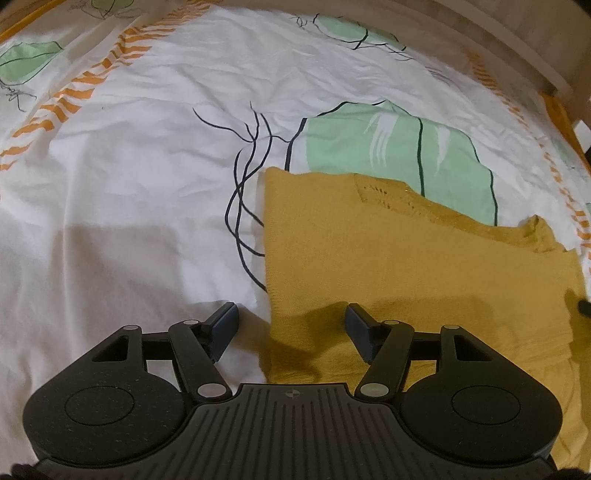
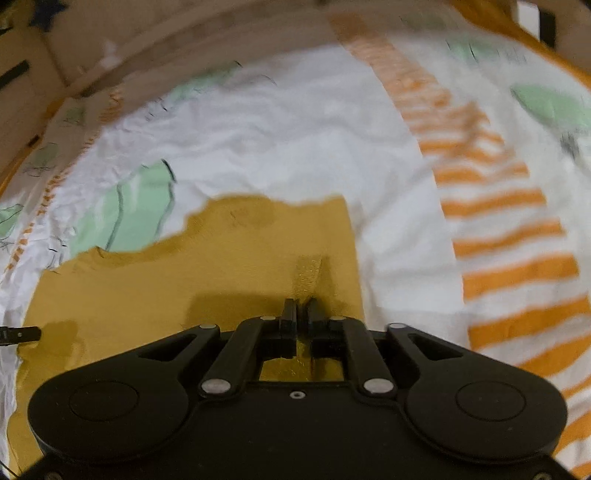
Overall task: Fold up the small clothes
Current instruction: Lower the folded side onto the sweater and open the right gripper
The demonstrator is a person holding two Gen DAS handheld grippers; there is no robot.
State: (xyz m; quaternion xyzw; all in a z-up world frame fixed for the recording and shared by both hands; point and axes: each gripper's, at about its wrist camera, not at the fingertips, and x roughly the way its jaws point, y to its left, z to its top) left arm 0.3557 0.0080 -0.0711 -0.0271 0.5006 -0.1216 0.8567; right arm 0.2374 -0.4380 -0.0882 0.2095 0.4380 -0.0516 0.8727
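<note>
A mustard-yellow knit garment point(image 1: 406, 266) lies flat on a white printed bed sheet point(image 1: 140, 177). My left gripper point(image 1: 291, 314) is open and hovers over the garment's left edge, one finger over the sheet and one over the knit. In the right wrist view the same garment point(image 2: 166, 280) fills the lower left. My right gripper point(image 2: 303, 308) is shut on a fold of the garment near its right edge, and a ridge of fabric stands up in front of the fingers. The right view is motion-blurred.
The sheet point(image 2: 295, 140) carries green leaf prints point(image 1: 391, 147) and orange striped bands point(image 2: 509, 236). A wooden bed frame point(image 1: 517, 33) runs along the far edge. The tip of the left gripper point(image 2: 22, 334) shows at the left edge of the right wrist view.
</note>
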